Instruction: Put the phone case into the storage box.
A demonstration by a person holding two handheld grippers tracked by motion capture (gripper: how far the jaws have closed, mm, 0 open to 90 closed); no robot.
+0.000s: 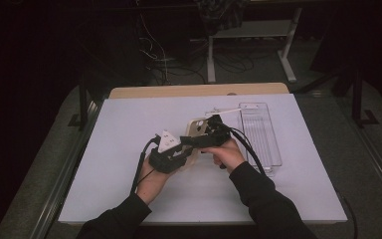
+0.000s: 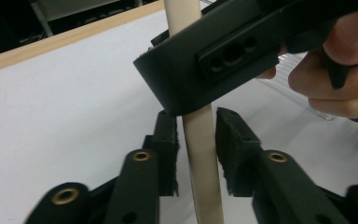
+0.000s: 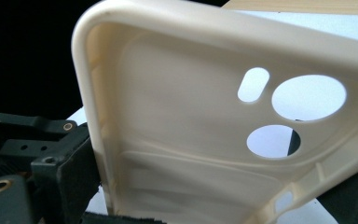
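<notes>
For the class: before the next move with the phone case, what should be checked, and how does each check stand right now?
1. Right gripper clamps the case: ok, its jaws close on the case's edge.
2. Left gripper grips the case: not ok, a gap shows between the right pad and the edge.
3. Case off the table: ok, held up between the hands.
4. Case undamaged: cannot tell; the inside looks whole.
5. Clear tray apart from the hands: ok, it lies to the right of them.
</notes>
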